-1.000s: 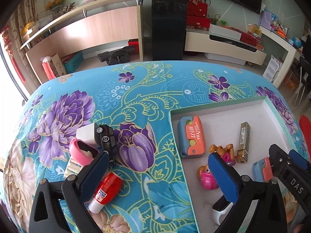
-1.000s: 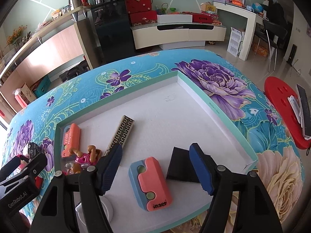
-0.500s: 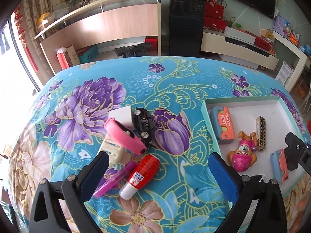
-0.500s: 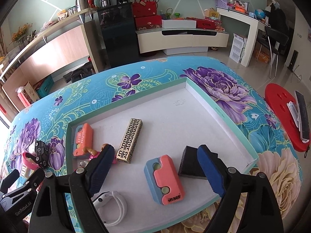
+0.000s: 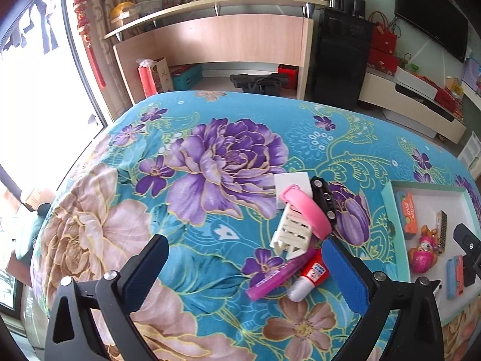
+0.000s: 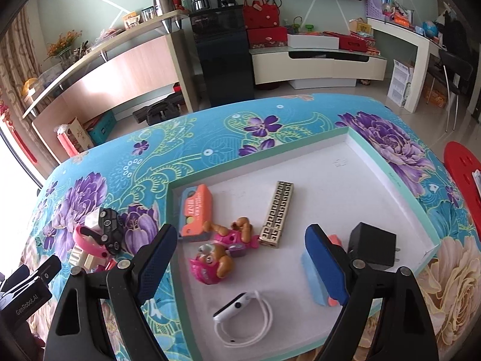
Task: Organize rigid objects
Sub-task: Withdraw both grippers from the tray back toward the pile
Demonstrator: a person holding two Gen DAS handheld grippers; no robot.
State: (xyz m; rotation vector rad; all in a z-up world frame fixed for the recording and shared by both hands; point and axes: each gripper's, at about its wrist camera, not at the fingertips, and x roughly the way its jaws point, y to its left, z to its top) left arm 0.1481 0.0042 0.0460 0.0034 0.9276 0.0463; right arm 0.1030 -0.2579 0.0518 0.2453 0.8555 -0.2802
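Observation:
A pile lies on the floral cloth: a pink wristband [image 5: 306, 210], a black toy car [image 5: 324, 199], a white block [image 5: 293, 184], a cream ribbed piece [image 5: 291, 232], a purple pen [image 5: 278, 275] and a red-and-white tube [image 5: 308, 275]. My left gripper [image 5: 243, 273] is open and empty, just left of the pile. A green-rimmed white tray [image 6: 387, 177] holds an orange case [image 6: 197, 207], a pink puppy toy [image 6: 213, 260], a gold harmonica [image 6: 278, 213], a white watch [image 6: 240, 316], a blue-and-pink case [image 6: 318, 285] and a black charger [image 6: 371, 248]. My right gripper [image 6: 240, 267] is open and empty above the tray.
The table's left edge falls off near the window [image 5: 45, 138]. A red stool [image 6: 463, 177] stands to the right of the table. The left gripper's body [image 6: 27, 282] shows at the lower left of the right wrist view.
My left gripper has swung left, away from the tray and toward the pile. My right gripper has drawn back over the tray; the watch and puppy toy now lie in plain sight.

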